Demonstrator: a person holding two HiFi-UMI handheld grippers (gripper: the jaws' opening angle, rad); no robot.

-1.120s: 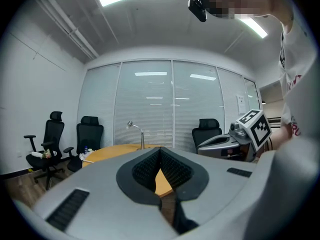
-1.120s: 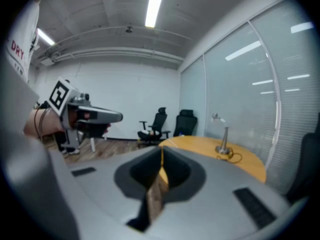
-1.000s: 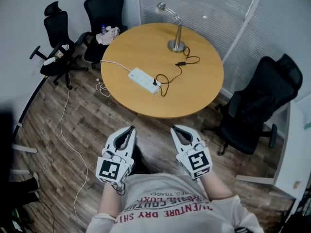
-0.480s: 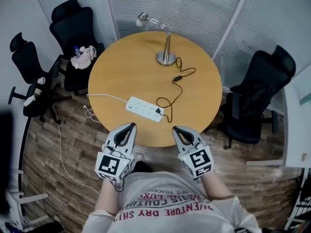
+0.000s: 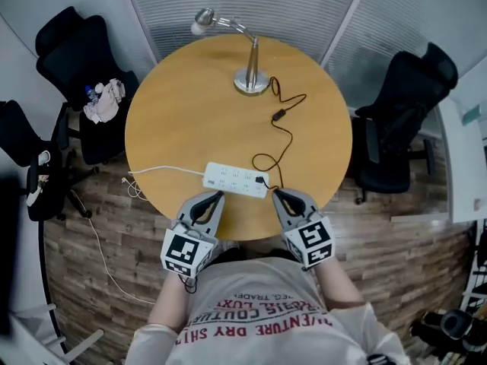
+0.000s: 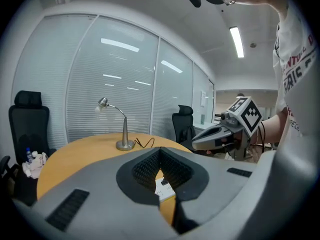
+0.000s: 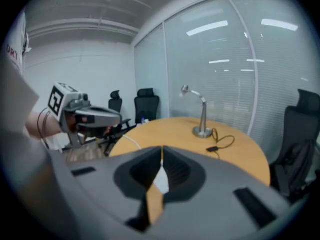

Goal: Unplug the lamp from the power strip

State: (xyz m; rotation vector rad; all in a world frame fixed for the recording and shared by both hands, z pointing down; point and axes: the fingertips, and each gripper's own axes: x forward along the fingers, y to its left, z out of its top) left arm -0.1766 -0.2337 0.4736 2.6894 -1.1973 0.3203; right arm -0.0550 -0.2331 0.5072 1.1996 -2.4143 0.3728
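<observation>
A silver gooseneck lamp [image 5: 249, 73] stands at the far side of the round wooden table [image 5: 175, 120]. Its black cord [image 5: 283, 131] runs to a plug [image 5: 262, 179] in the right end of the white power strip [image 5: 236, 180] near the table's front edge. My left gripper [image 5: 215, 197] is shut and empty, just short of the strip. My right gripper [image 5: 278, 195] is also shut and empty, close to the plug end. The lamp [image 6: 123, 133] shows in the left gripper view, with the strip [image 6: 164, 188] glimpsed below the jaws. The lamp [image 7: 202, 118] also shows in the right gripper view.
Black office chairs stand around the table: one at the right [image 5: 403, 116], one at the back left [image 5: 72, 44] with a cloth and bottle [image 5: 103, 101] on the seat beside it. The strip's white cable [image 5: 99, 230] trails onto the wood floor. Glass walls with blinds stand behind.
The person has stepped up to the table. Both grippers, still shut, now reach over its front edge next to the power strip, which was well ahead of them before.
</observation>
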